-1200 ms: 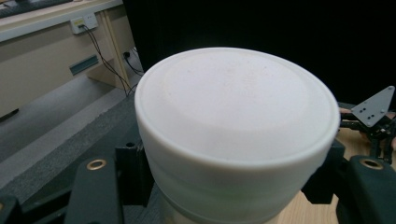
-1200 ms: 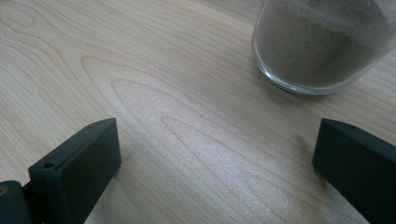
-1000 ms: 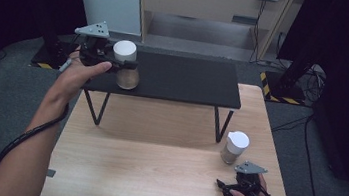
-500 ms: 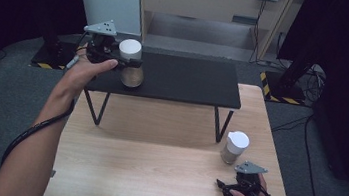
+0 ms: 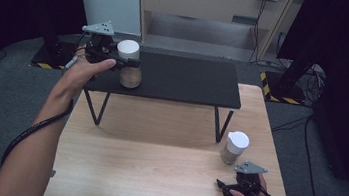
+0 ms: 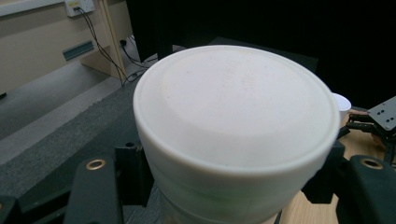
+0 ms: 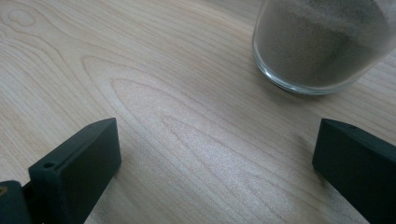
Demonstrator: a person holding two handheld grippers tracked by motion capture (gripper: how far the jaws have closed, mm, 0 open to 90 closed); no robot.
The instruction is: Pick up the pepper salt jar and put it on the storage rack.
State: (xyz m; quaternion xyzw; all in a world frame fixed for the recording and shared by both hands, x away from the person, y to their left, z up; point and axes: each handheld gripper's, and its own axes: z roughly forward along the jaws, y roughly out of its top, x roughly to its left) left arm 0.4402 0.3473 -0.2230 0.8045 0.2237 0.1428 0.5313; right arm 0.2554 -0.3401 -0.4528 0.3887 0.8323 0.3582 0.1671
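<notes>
wooden table [image 5: 153,176]: light grain, bare across most of its top; it carries a low black shelf [image 5: 185,79] on thin legs at the far side.

held jar [image 5: 128,64]: stands at the left end of the black shelf, white lid uppermost, clear glass body with brownish-grey fill below. in the left gripper view the lid [image 6: 236,107] is broad, smooth and matte, and the black jaws sit on either side just under its rim. the left gripper [image 5: 116,62] is clamped on this jar high on the body, below the lid. whether the base is seated on the shelf or just clear of it cannot be told.

second jar [image 5: 234,146]: same pattern, on the table near the right front shelf leg. its glass base and grey fill appear at the top of the right gripper view [image 7: 322,42].

right gripper [image 5: 232,188]: rests low at the table's near right edge, jaws spread wide with nothing between them, just short of the second jar.

handling assessment: judged rigid, breakable and fairly heavy for its size, given glass and a granular load. the glass wall is likely slick; a hold close under the lid rim gives a ledge against slipping. keep it upright, avoid knocking it on the shelf edge, set down gently.
</notes>
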